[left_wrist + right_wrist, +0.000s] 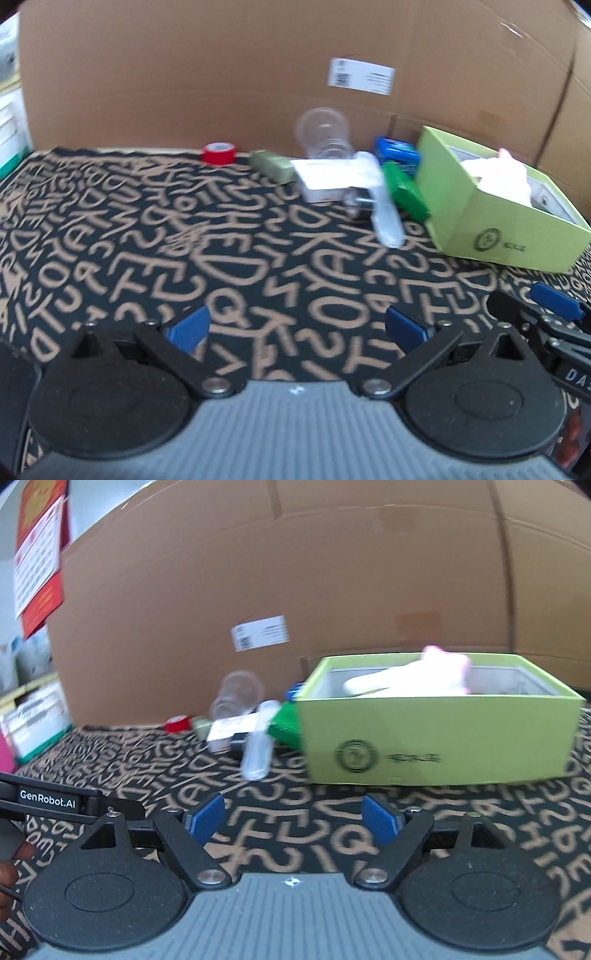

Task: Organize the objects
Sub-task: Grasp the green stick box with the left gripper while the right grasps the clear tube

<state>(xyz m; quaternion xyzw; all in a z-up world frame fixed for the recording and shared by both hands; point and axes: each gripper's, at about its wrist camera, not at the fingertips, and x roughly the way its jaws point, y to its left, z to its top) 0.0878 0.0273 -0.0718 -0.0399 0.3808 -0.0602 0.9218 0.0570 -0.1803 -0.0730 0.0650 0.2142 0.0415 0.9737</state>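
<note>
Green box (439, 738) sits at one o'clock; left gripper (297, 328) and right gripper (293, 821) both gape wide, holding nothing.

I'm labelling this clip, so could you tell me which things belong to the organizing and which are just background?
For the job: green box, clear cup, red tape roll, green case, blue case.
Background: cardboard sheet, patterned cloth.

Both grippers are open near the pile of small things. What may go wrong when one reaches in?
1. The clear plastic cup stands right behind the pile; a reaching finger may tip it.
2. The clear tube lies across other items, so it may roll or drag them.
3. The green box sits close, leaving little room.
</note>
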